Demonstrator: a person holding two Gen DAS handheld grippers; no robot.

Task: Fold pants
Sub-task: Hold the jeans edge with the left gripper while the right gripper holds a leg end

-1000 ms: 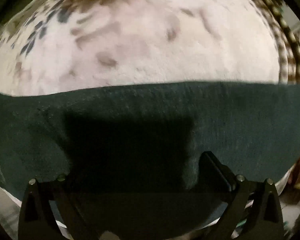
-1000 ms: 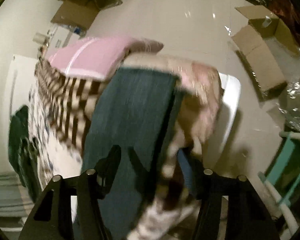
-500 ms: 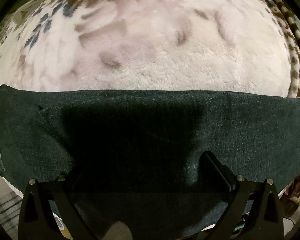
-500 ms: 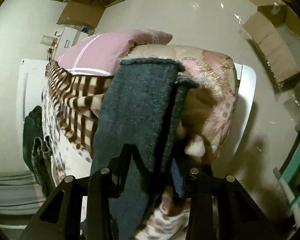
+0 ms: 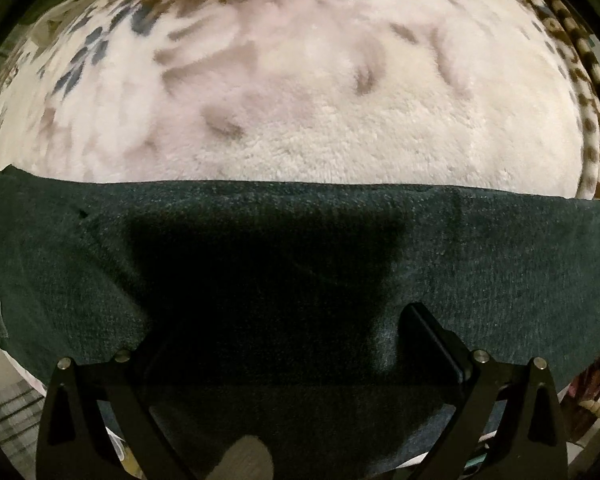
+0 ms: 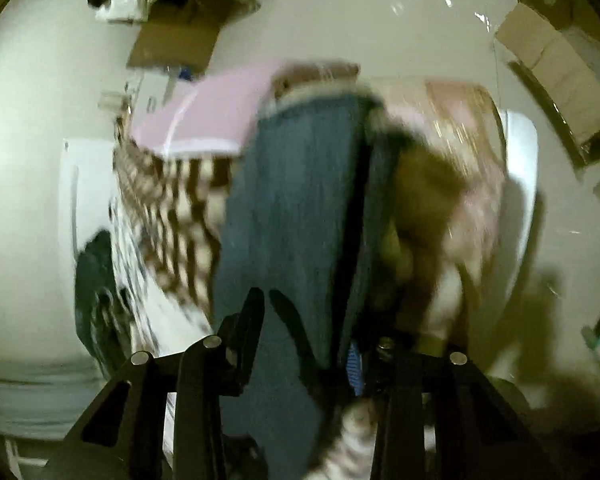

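- against the frames a second back, the pants [image 5: 480,264] are being seen a little lower and flatter in the left view, their top edge now lying straight across the blanket [image 5: 320,120].
- in the right view the scene has been blurred again after a sharp half-second frame, and the right gripper [image 6: 312,320] is being shown narrower than a second back; its jaws have just been closing, with cloth between them.
- the left gripper [image 5: 276,332] is being pointed straight down at the pants.
- the right gripper is being angled down and forward along the pants [image 6: 300,208], toward a pink pillow [image 6: 204,120].
- the left jaws are being kept spread wide, the dark cloth lying under and between them; whether the tips are being pressed on it cannot be told.
- the right jaws are being held partly closed around a fold of the pants; a firm pinch cannot be told through the blur.
- the pants are being laid along the blanket on the bed.
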